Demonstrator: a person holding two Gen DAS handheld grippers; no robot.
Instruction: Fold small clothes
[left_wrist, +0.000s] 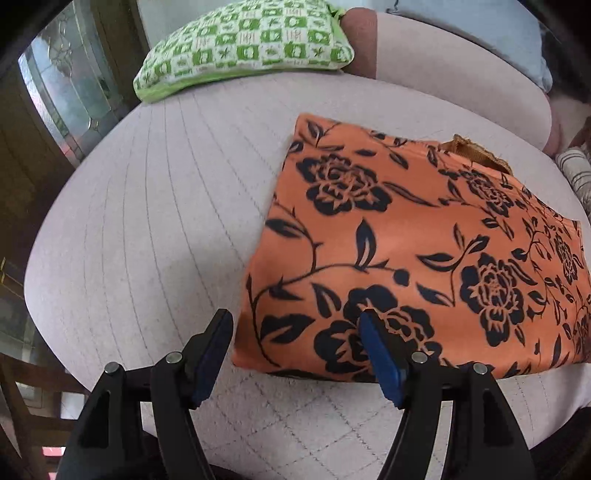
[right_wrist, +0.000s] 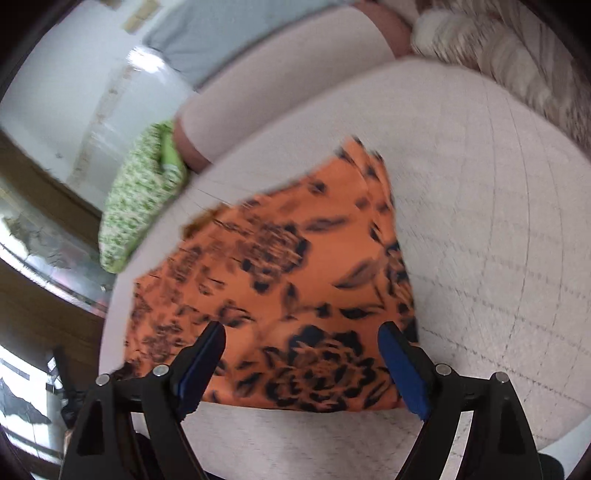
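Orange floral garment (left_wrist: 406, 236) right edge cut off.

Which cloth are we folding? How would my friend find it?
Look at the big pale quilted cushion. The cloth lies flat on it, in front of the green checked pillow. It's the only orange thing, covered in dark flowers and leaves.
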